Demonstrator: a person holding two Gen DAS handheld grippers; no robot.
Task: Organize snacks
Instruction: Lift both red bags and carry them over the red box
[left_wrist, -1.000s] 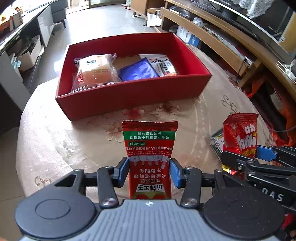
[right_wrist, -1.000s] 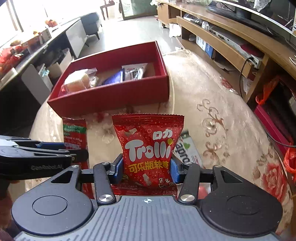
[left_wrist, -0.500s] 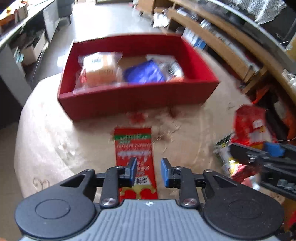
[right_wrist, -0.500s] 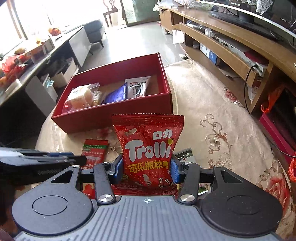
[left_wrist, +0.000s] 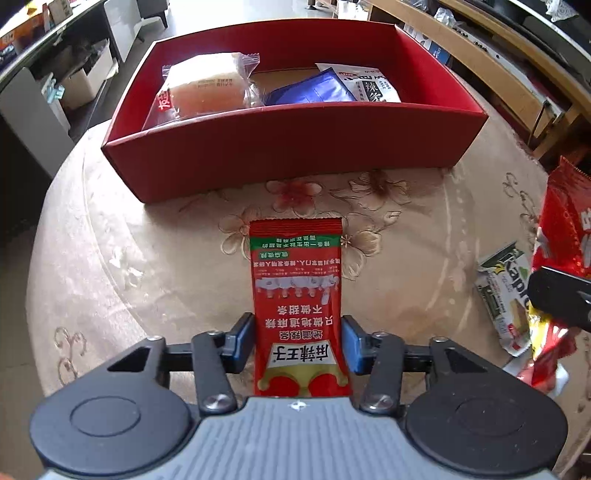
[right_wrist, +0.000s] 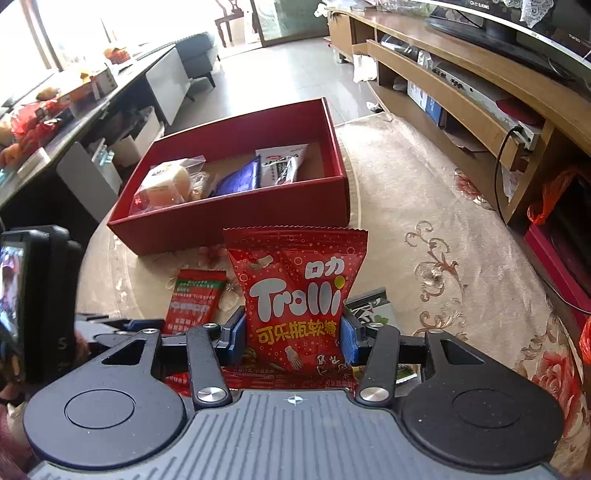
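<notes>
A narrow red sachet (left_wrist: 295, 295) with a green band sticks out forward between the blue pads of my left gripper (left_wrist: 297, 343). The pads touch both its long edges, and the jaws are opening slightly. The sachet (right_wrist: 195, 299) hangs low over the tablecloth, in front of the red box (left_wrist: 295, 155). My right gripper (right_wrist: 293, 338) is shut on a red Trolli bag (right_wrist: 295, 288), held upright to the right of the sachet. In the box (right_wrist: 236, 218) lie a bun in clear wrap (left_wrist: 207, 92), a blue packet (left_wrist: 314, 90) and a white packet (left_wrist: 369, 85).
The round table (left_wrist: 147, 258) carries a beige floral cloth. A green-and-white wafer pack (left_wrist: 502, 295) and other loose wrappers lie at the right, under the right gripper. A wooden TV shelf (right_wrist: 461, 85) runs along the right, and a low cabinet stands at the left.
My left gripper has sunk toward the table with the sachet. Half a second ago its pads stood closer together than now. The right gripper has kept the Trolli bag almost still.
</notes>
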